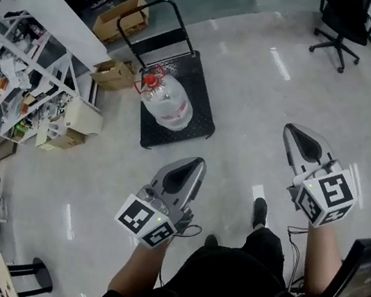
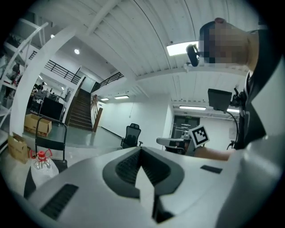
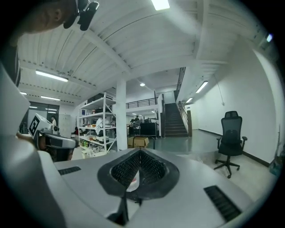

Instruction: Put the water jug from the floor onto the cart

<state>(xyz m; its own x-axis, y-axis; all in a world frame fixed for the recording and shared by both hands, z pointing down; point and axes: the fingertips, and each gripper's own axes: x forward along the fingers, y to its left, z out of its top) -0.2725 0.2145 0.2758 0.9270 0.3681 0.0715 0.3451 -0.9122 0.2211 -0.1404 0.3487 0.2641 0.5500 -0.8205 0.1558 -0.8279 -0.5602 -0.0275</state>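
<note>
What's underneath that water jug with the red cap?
The jug rests on the black cart, whose deck shows around it. The patch of deck directly beneath the jug is covered, so anything lying there cannot be seen.

The water jug (image 1: 167,109) is clear and red-capped, the cart (image 1: 201,82) black.

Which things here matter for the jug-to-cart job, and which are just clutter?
Job:
- water jug, already on the cart
- left gripper and right gripper, both shut and empty

Lying about:
- office chair
- cardboard boxes
- shelving rack
</note>
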